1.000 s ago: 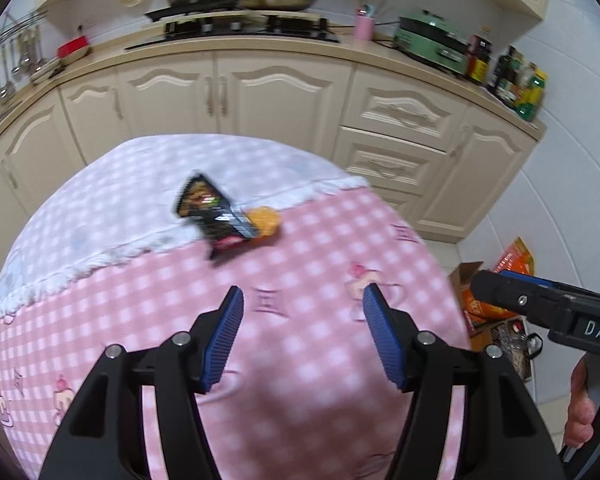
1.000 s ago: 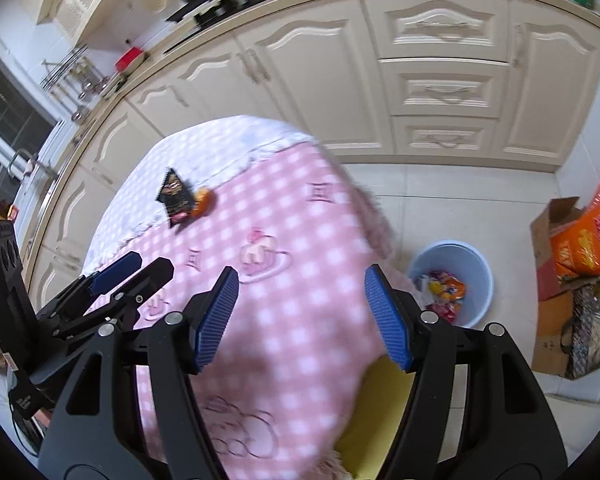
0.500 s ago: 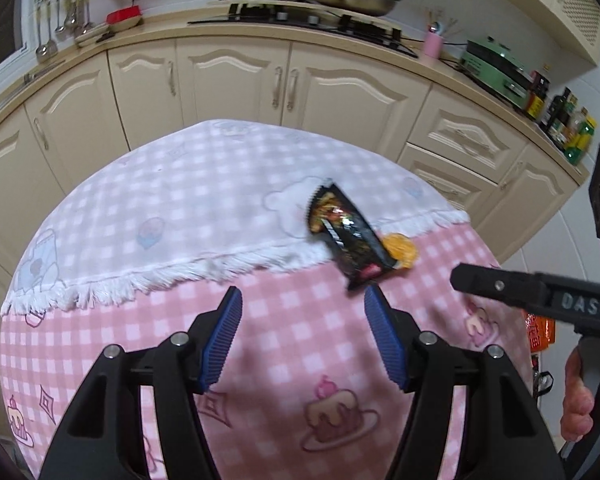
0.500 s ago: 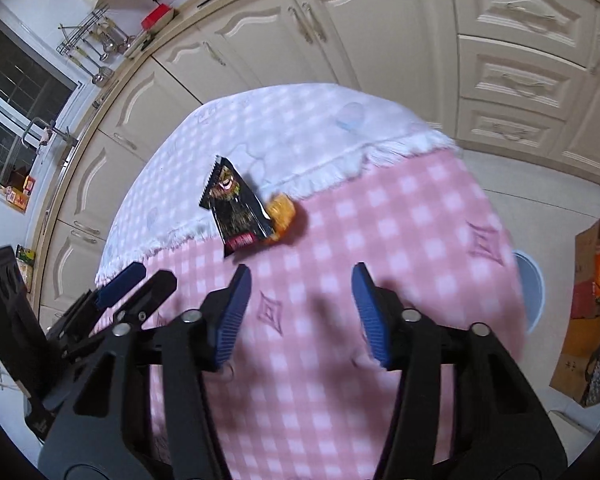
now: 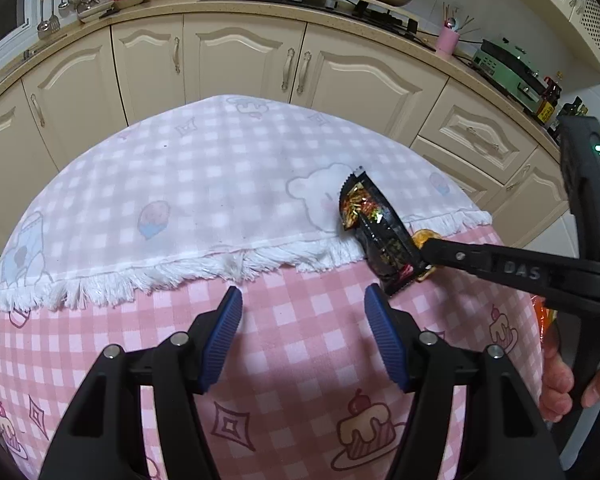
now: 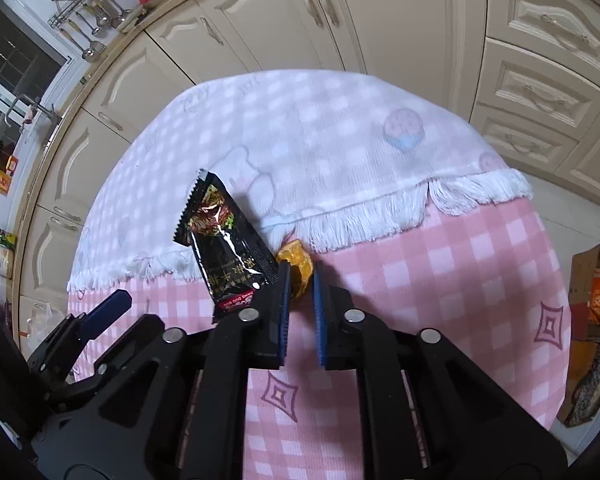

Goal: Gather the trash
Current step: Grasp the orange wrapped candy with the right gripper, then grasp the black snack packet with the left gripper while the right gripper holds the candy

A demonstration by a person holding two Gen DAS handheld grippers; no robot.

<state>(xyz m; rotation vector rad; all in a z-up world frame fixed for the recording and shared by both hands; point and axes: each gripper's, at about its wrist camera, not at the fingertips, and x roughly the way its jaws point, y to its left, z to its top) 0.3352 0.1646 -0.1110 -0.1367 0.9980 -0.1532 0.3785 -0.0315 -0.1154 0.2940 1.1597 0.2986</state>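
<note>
A black snack wrapper (image 6: 224, 248) lies on the round table across the white fringed cloth and the pink checked cloth; it also shows in the left wrist view (image 5: 376, 236). A small orange wrapper (image 6: 298, 266) lies beside its lower end and peeks out in the left wrist view (image 5: 423, 237). My right gripper (image 6: 300, 284) has its jaws nearly closed around the orange wrapper; in the left wrist view its black arm (image 5: 500, 268) reaches in from the right. My left gripper (image 5: 303, 320) is open and empty above the pink cloth, to the left of and nearer than the wrappers.
The table (image 5: 180, 184) carries a white fringed cloth over a pink checked one. Cream kitchen cabinets (image 5: 236, 60) curve behind it. Cardboard boxes and orange bags (image 6: 596, 300) sit on the floor to the right.
My right gripper moved forward to the wrappers and its jaws narrowed around the orange one. My left gripper shifted, so the wrappers now sit further right in its view.
</note>
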